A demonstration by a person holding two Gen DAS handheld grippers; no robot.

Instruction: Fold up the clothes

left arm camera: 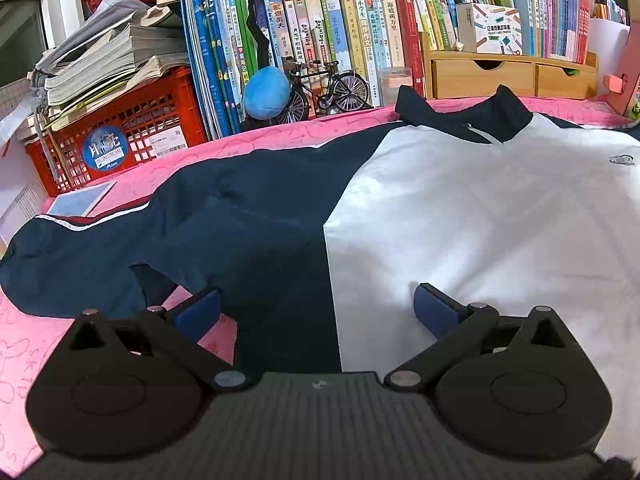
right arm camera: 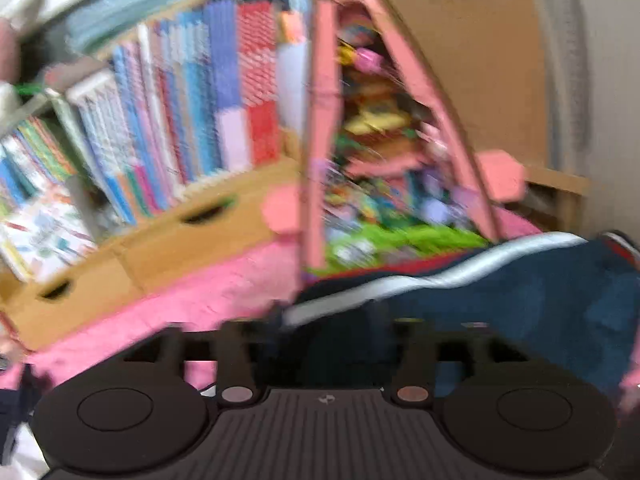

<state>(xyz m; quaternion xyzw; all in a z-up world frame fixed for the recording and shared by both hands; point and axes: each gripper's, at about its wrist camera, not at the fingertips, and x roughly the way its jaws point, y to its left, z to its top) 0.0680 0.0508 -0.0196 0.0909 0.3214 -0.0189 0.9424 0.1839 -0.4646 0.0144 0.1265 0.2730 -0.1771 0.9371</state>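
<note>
bookshelves crowd the back, a pink-covered counter (left arm camera: pixel 280 136) runs in front, and the jacket (left arm camera: pixel 440 208) lies spread across it, collar up by the books. on the left, its navy sleeve (left arm camera: pixel 120 240) sprawls toward the red crate (left arm camera: pixel 120 140). the left tongs (left arm camera: pixel 318 306) hover spread wide over the hem, holding nothing. over on the right the view is smeared — the right tongs (right arm camera: pixel 326 334) look pressed into navy cloth (right arm camera: pixel 540 312) with a white stripe, though whether they're gripping it i cannot tell. the risk: a fast swing drags one layer only, bunching the fabric, or snags the pink rack (right arm camera: pixel 324 128) close behind.
</note>
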